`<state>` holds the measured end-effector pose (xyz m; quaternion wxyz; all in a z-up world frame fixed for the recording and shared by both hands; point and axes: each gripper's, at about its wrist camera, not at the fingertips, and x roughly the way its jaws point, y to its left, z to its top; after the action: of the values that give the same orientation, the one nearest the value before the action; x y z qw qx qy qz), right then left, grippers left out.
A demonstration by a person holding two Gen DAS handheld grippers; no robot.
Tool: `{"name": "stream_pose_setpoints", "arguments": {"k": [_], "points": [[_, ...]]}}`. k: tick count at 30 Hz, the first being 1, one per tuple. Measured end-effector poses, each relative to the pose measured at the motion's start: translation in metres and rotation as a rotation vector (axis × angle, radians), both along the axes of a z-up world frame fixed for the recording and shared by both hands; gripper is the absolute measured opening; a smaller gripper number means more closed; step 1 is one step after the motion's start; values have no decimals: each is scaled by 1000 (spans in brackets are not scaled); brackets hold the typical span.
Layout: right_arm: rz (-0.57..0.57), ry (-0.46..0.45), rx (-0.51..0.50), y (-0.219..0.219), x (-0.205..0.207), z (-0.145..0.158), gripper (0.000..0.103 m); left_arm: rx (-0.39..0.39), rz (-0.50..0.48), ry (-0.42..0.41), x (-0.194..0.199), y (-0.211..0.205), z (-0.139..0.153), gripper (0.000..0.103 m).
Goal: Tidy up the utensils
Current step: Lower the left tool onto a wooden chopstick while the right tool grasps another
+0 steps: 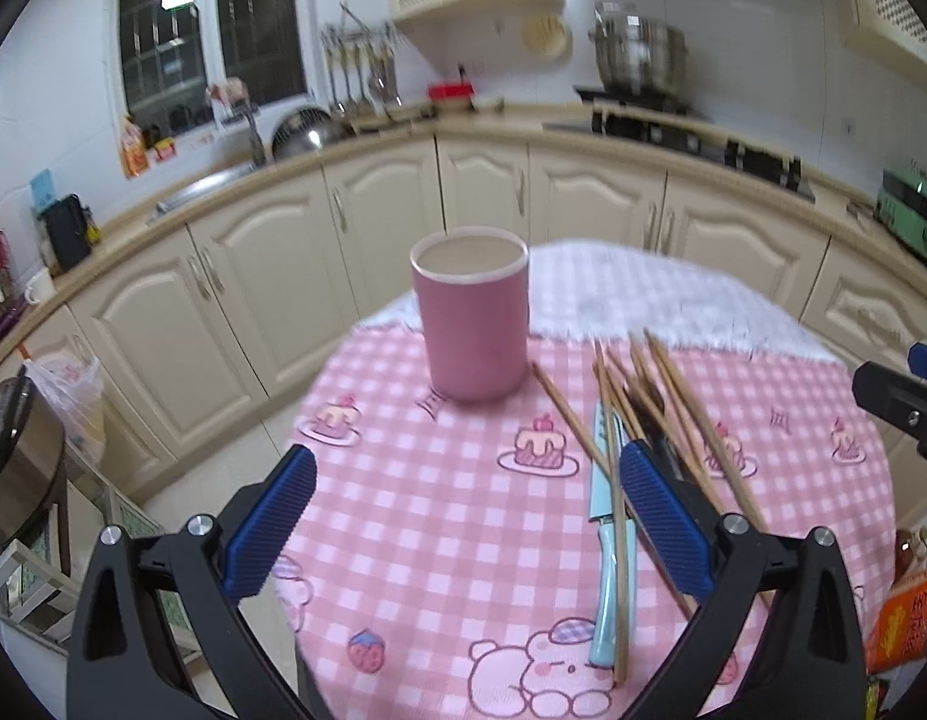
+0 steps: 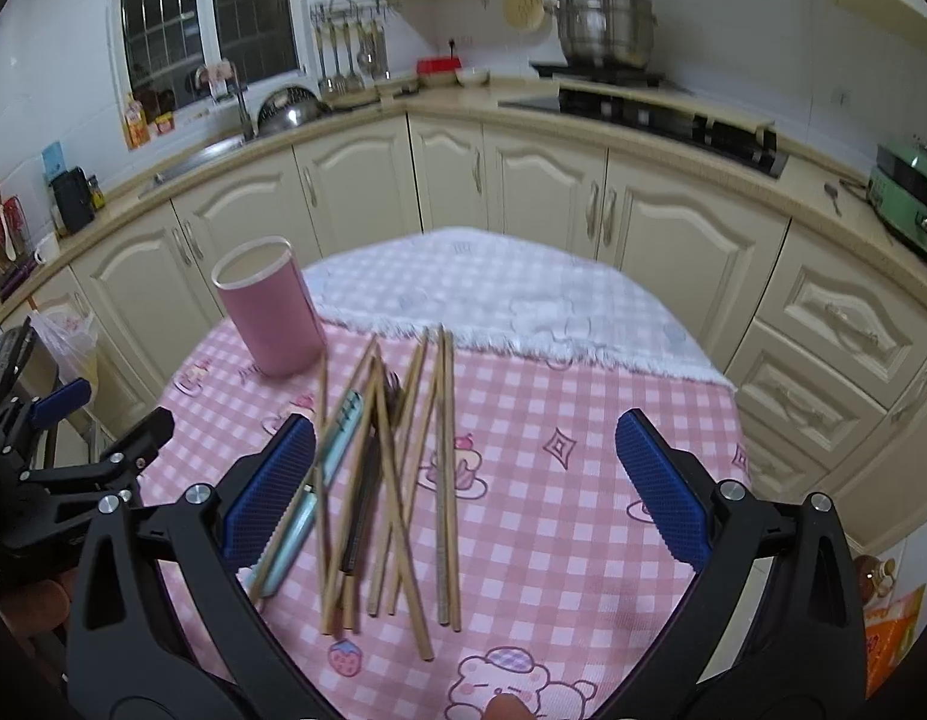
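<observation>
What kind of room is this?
It looks like a home kitchen. A big shiny steel pot sits on a black stove, metal ladles hang on a wall rack near the sink faucet, and cream cupboards curve round a pink checked table.

Indoor artificial light, even and fairly bright, cool white cast. Window dark outside, with a bright rectangular lamp reflection in the glass in the left wrist view. Soft glare on the steel pot and on the cream cabinet doors. Shadows weak; faint one at the base of the pink cup. Strong fisheye bend: counter curves, black vignette in all corners. Left view softer overall, motion blur on far table edge and cabinets. Right view sharper in the background, chopsticks blurred mid-table.
</observation>
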<state>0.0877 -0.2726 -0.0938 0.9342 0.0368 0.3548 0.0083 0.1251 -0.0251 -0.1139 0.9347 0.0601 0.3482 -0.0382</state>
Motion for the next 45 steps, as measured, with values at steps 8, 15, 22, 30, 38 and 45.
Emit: {"name": "stream_pose_setpoints", "arguments": {"k": [8,15,22,30,38,45], "points": [[-8,152,-2,-19,35,-39,98,31,-72,144,48,-28,-39,99],[35,267,-26,-21,63,-71,98,49,-115,245,79,-46,-70,99],[83,309,-12,-18,86,-83,98,-2,-168,289,95,-50,-77,93],[109,367,-5,-15,106,-98,66,-87,-248,353,100,-54,-87,50],[158,383,-11,-7,116,-102,57,-129,-307,366,98,-57,-86,20],[167,395,-71,3,126,-104,34,-168,-291,384,104,-43,-87,15]]}}
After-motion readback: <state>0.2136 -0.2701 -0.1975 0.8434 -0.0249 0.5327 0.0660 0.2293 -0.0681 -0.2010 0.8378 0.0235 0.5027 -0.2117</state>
